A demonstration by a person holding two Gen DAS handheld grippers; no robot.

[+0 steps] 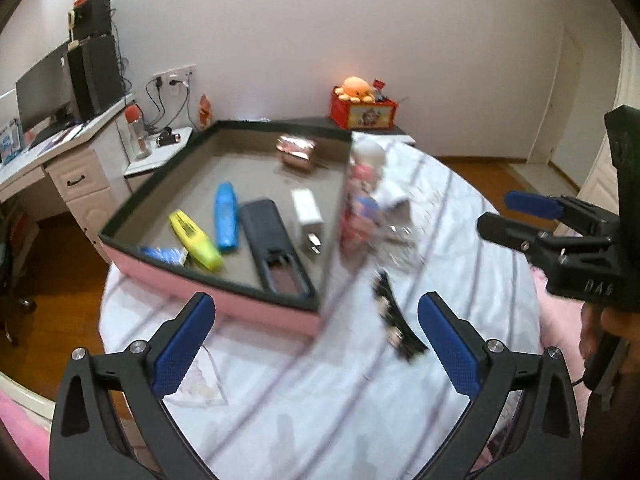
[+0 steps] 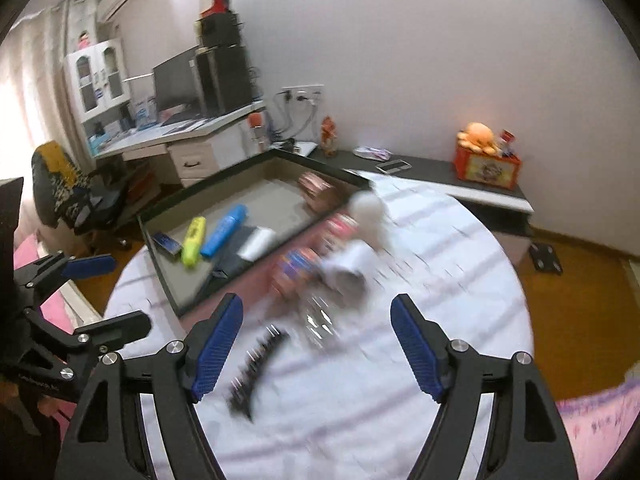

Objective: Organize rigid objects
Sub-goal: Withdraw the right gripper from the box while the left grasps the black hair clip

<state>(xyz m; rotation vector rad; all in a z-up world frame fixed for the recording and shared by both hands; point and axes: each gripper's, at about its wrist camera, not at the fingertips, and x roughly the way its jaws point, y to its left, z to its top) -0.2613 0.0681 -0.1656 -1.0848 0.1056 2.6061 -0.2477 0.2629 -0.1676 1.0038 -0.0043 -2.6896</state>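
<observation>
Black comb (image 1: pixel 394 322) lies on the sheet between the wide, empty jaws of the left gripper (image 1: pixel 316 344); the right gripper (image 2: pixel 316 350) gapes empty just right of it.

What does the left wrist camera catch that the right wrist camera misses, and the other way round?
Only the left wrist view shows the black remote's full length in the pink tray. Only the right wrist view shows the office chair, a white cabinet and the curtain. Both show the tray, yellow marker, blue marker, black hair clip and orange plush.
</observation>
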